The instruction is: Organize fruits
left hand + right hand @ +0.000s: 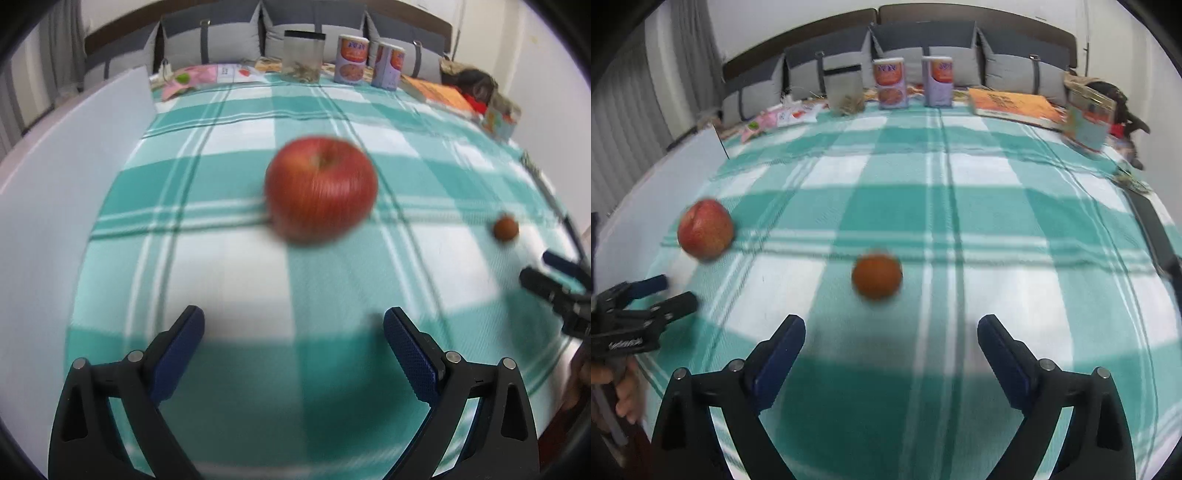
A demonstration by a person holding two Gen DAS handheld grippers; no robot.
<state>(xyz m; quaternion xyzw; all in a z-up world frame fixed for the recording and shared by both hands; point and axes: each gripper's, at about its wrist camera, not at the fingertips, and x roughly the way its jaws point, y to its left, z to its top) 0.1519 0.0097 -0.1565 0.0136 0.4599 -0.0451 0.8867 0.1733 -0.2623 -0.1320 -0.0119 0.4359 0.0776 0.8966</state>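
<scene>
A red apple (pixel 321 188) lies on the green-and-white checked cloth (pixel 229 280), straight ahead of my left gripper (pixel 293 317). That gripper is open, with nothing between its blue pads. A small brown-orange fruit (pixel 505 229) sits to the right, close to my right gripper (pixel 536 266) at the frame's edge. In the right wrist view the small orange fruit (pixel 877 275) lies just beyond my right gripper (pixel 892 323), whose jaws stand wide and empty. The apple (pixel 705 229) is off to the left, with my left gripper (pixel 677 291) below it.
Two labelled cans (pixel 351 59) and a clear jar (pixel 303 55) stand at the far edge before grey cushions. An orange book (pixel 1012 105) and a small box (pixel 1089 122) lie at back right. A white board (pixel 74 155) flanks the cloth's left side. A hand (pixel 626 395) shows low left.
</scene>
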